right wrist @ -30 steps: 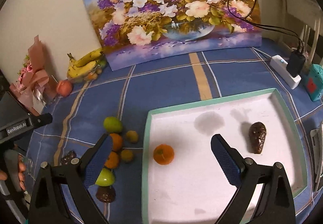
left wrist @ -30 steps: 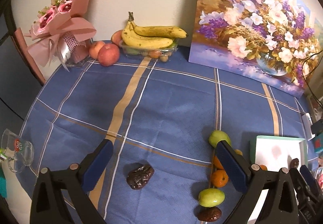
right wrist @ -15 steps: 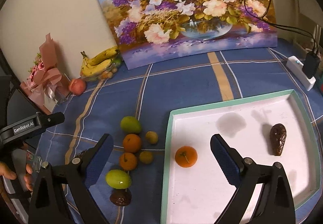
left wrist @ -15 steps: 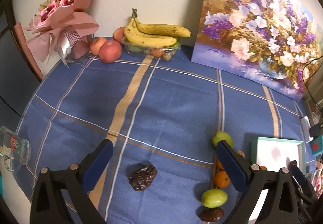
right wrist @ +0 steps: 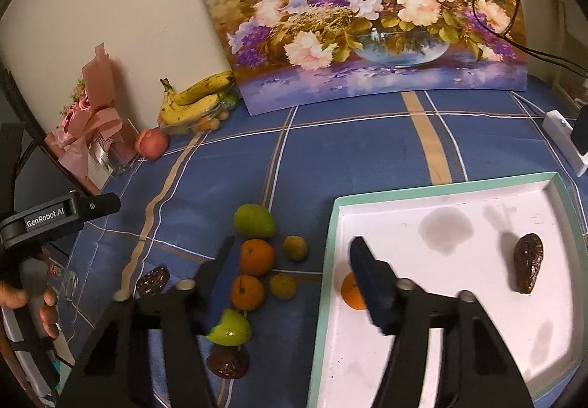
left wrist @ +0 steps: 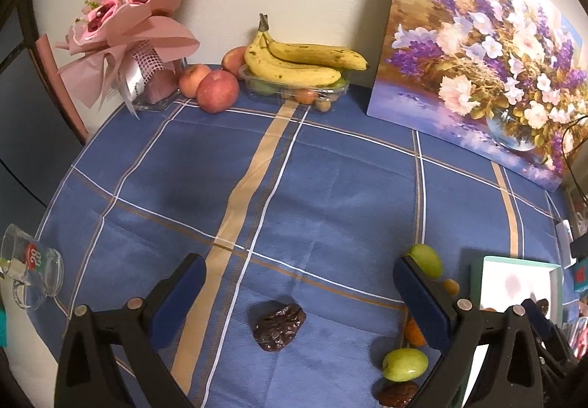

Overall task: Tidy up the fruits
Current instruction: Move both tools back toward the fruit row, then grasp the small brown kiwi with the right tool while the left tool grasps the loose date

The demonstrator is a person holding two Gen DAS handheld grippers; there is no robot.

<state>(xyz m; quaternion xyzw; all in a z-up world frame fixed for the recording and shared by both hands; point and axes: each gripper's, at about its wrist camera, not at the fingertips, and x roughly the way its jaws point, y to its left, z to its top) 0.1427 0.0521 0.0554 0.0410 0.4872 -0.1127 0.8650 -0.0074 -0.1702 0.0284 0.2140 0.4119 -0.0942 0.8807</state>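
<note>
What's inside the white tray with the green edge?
Inside the tray you can see one wrinkly brown fruit and one orange. The right claw is closing with nothing in it, and one of its fingers covers part of that orange.

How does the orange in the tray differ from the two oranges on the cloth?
The tray orange lies alone on the white tray, partly hidden behind a gripper finger; the cloth oranges sit in full view, crowded among green and yellowish fruits on the blue cloth. All three look alike in colour and size.
</note>
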